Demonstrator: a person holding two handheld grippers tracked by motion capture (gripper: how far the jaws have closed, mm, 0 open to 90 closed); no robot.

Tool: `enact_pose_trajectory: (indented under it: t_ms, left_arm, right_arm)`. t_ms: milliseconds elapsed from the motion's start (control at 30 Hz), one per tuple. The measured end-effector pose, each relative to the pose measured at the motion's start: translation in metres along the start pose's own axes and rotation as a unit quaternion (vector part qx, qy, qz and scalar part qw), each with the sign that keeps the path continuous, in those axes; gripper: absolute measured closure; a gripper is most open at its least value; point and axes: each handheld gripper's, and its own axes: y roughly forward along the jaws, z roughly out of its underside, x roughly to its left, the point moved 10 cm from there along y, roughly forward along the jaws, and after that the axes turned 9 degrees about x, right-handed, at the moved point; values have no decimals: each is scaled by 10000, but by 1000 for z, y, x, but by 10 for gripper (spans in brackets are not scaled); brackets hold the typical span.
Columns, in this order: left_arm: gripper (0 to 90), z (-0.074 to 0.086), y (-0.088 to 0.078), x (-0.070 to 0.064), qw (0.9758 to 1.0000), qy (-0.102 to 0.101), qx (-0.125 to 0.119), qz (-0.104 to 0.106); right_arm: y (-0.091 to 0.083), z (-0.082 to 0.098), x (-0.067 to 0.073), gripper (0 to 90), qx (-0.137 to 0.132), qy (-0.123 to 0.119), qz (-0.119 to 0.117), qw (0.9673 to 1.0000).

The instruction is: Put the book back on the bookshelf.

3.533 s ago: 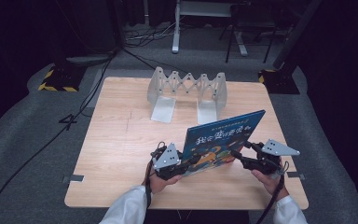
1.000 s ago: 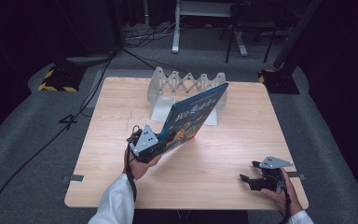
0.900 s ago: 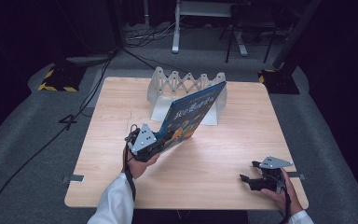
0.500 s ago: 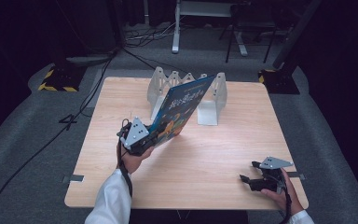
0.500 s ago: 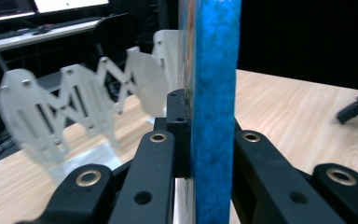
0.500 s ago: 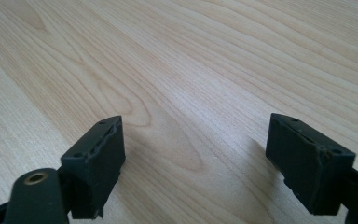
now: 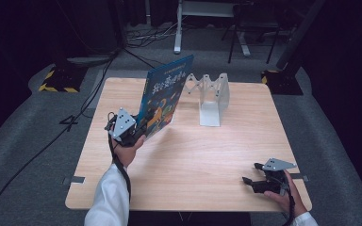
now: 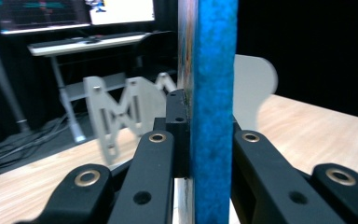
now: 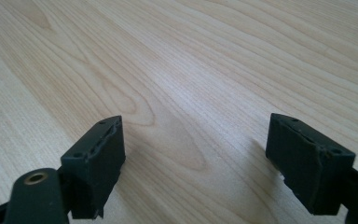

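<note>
A blue picture book [image 7: 162, 96] stands almost upright above the left half of the wooden table [image 7: 217, 150], its top corner leaning toward the white folding rack [image 7: 210, 96] at the back. My left gripper [image 7: 131, 131] is shut on the book's lower edge. In the left gripper view the blue edge of the book [image 8: 212, 107] rises between the two black jaws, with the rack [image 8: 121, 109] blurred behind it. My right gripper [image 7: 250, 182] rests near the table's front right corner, open, with only bare wood [image 9: 191, 93] between its pads [image 9: 100, 158].
Black stands with yellow hazard stripes [image 7: 56, 80] sit on the grey floor left of the table. Another dark stand [image 7: 283, 80] lies right of it. A white desk frame [image 7: 207, 19] and cables lie beyond the far edge.
My left hand has carried the book left and tipped it from a slant to nearly upright, uncovering part of the rack. The right gripper has stayed put.
</note>
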Motion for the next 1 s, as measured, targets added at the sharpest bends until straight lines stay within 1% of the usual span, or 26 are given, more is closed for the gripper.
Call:
enact_pose_trajectory:
  t_ms: [100, 133, 167, 200, 267, 333, 500, 600, 667, 767, 800, 833, 867, 933, 1000]
  left_arm:
    - [829, 4, 6, 7, 9998, -180, -21, -82]
    - [828, 4, 6, 7, 9998, -180, -21, -82]
    - [828, 6, 11, 8, 9996, -224, 3, -163]
    - [828, 7, 14, 8, 9995, -215, -8, -212]
    - [828, 9, 19, 7, 9995, -238, 33, -219]
    - [827, 13, 25, 8, 9992, -275, 63, -290]
    - [827, 16, 28, 10, 9983, -442, -42, -385]
    - [826, 20, 28, 11, 9980, -505, -42, -383]
    - [824, 25, 29, 10, 9979, -497, 2, -413]
    - [824, 33, 32, 5, 9985, -369, 136, -381]
    - [824, 36, 34, 4, 9987, -271, 202, -389]
    - [824, 36, 34, 4, 9987, -271, 202, -389]
    - [824, 39, 36, 2, 9987, -275, 266, -349]
    - [823, 40, 39, 0, 9985, -221, 330, -372]
    - [823, 44, 45, 1, 9980, -256, 437, -391]
  right_arm:
    - [0, 0, 0, 204, -3, -6, -7, 10000]
    - [0, 0, 0, 204, -3, -9, -9, 10000]
    - [0, 0, 0, 204, -3, -8, -10, 10000]
    - [0, 0, 0, 204, -2, -11, -10, 10000]
    - [0, 0, 0, 204, -3, -12, -10, 10000]
    - [0, 0, 0, 204, -1, -15, -10, 10000]
    - [0, 0, 0, 204, 3, -22, -7, 10000]
    - [0, 0, 1, 203, 5, -37, -1, 10000]
    - [0, 0, 1, 202, 7, -39, -3, 10000]
    - [0, 0, 1, 201, 11, -54, -4, 10000]
    - [0, 0, 1, 200, 12, -56, -3, 10000]
    - [0, 0, 1, 200, 12, -56, -3, 10000]
    - [0, 0, 1, 200, 17, -63, 3, 10000]
    - [0, 0, 1, 200, 17, -69, 2, 10000]
    - [0, 0, 1, 201, 16, -70, -1, 10000]
